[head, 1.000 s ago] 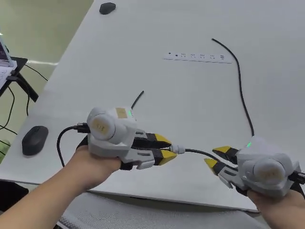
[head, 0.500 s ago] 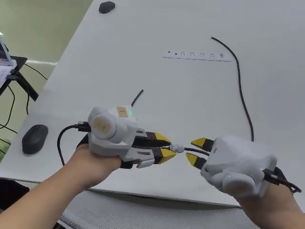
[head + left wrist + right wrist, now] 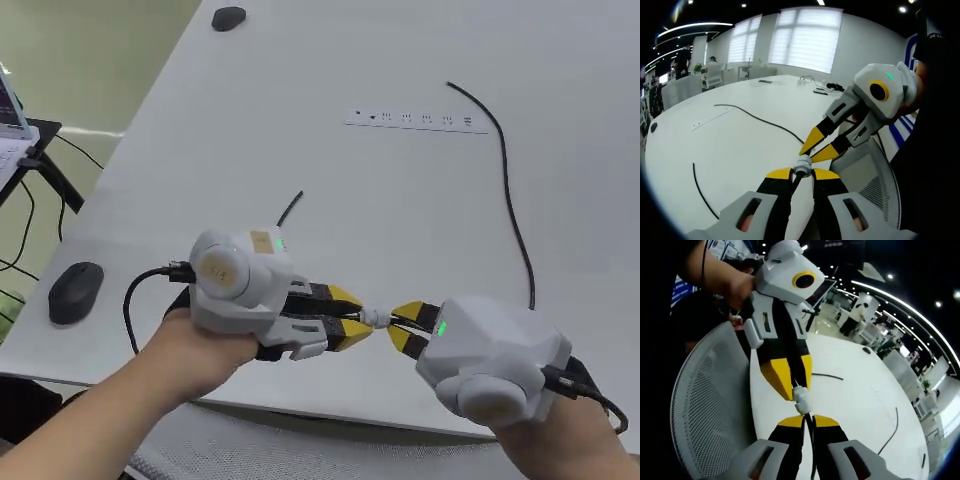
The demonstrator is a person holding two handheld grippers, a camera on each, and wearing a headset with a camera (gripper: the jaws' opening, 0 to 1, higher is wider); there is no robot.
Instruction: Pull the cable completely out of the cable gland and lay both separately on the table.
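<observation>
A small white cable gland [image 3: 375,318] hangs over the table's near edge, with my left gripper [image 3: 358,316] shut on it. In the left gripper view the gland [image 3: 801,165] sits pinched between the yellow tips of the left gripper [image 3: 801,174]. A thin black cable [image 3: 808,430] leaves the gland [image 3: 800,397] and runs between the narrow jaws of my right gripper [image 3: 808,421], which is shut on it just behind the gland. In the head view the right gripper [image 3: 404,326] faces the left one tip to tip. The rest of the cable is hidden behind the right gripper.
On the white table [image 3: 300,130] lie a power strip [image 3: 420,119], a long black cord [image 3: 510,200], a short black wire [image 3: 290,208] and two dark mice [image 3: 75,292] [image 3: 228,17]. A grey mesh chair [image 3: 250,440] sits below the near edge.
My right gripper has moved left, up to the gland, and its jaws have narrowed onto the cable. The left gripper has held still with the gland.
</observation>
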